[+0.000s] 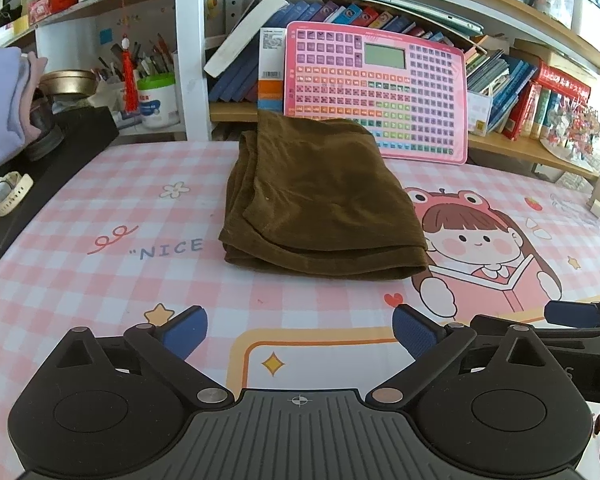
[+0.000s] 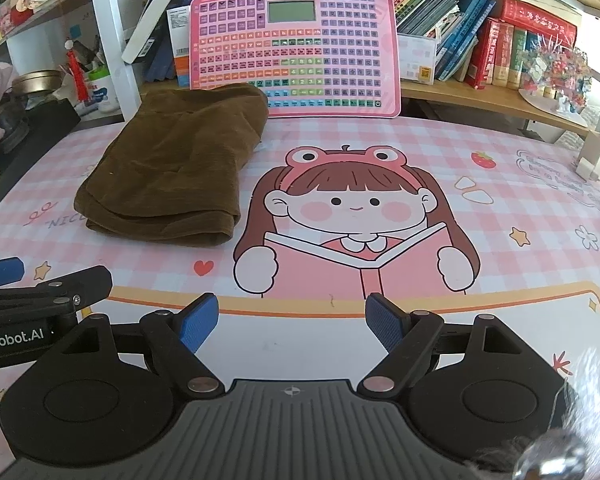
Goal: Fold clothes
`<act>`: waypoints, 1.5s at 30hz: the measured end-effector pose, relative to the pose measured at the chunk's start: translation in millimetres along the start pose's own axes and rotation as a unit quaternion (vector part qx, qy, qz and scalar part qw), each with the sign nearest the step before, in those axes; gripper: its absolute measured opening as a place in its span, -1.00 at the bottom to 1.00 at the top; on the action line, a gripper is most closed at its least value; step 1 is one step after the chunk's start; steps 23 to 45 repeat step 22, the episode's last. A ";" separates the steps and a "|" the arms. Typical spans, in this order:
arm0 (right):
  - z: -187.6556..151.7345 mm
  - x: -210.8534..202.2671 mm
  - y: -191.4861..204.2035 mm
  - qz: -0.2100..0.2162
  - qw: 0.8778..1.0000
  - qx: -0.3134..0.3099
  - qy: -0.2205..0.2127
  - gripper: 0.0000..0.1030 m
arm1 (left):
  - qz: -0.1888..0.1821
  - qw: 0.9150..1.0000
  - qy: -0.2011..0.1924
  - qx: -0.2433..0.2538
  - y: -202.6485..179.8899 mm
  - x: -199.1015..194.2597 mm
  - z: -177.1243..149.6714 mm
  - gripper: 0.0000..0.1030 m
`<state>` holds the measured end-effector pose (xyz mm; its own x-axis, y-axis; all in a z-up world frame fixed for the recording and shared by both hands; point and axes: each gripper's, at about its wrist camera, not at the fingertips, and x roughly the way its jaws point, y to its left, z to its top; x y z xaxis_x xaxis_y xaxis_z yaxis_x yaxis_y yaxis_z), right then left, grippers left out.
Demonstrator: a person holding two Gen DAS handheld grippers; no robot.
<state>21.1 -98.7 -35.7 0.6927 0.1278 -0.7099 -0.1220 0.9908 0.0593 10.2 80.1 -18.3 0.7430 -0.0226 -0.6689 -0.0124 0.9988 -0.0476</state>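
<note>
- One brown garment (image 1: 320,204), already folded into a thick rectangle, lies on the table mat (image 1: 100,280), its far edge just in front of the pink board.
- One pink button board (image 1: 380,92) with a small grey screen leans upright against the bookshelf (image 1: 548,92).
- Two grippers, both low over the near edge of the mat and well apart from the garment: the left gripper (image 1: 300,332) has its jaws spread wide with nothing between them; the right gripper (image 2: 292,320) likewise stands wide and empty.
- One printed cartoon girl (image 2: 356,208) on the mat (she holds a book), just right of the garment.
- One pale wristwatch (image 1: 8,194) rests on a black box (image 1: 60,160) at the left.
</note>
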 end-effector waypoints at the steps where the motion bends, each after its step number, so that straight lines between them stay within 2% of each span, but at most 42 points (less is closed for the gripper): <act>1: 0.0 0.0 0.0 0.000 1.000 0.000 0.000 0.55 | 0.000 1.000 0.001 0.000 0.3 0.3 0.0 0.96; 45: 1.0 3.5 2.5 0.001 1.000 -0.002 0.004 0.55 | -0.008 1.000 -0.004 -0.004 2.0 0.0 0.4 1.00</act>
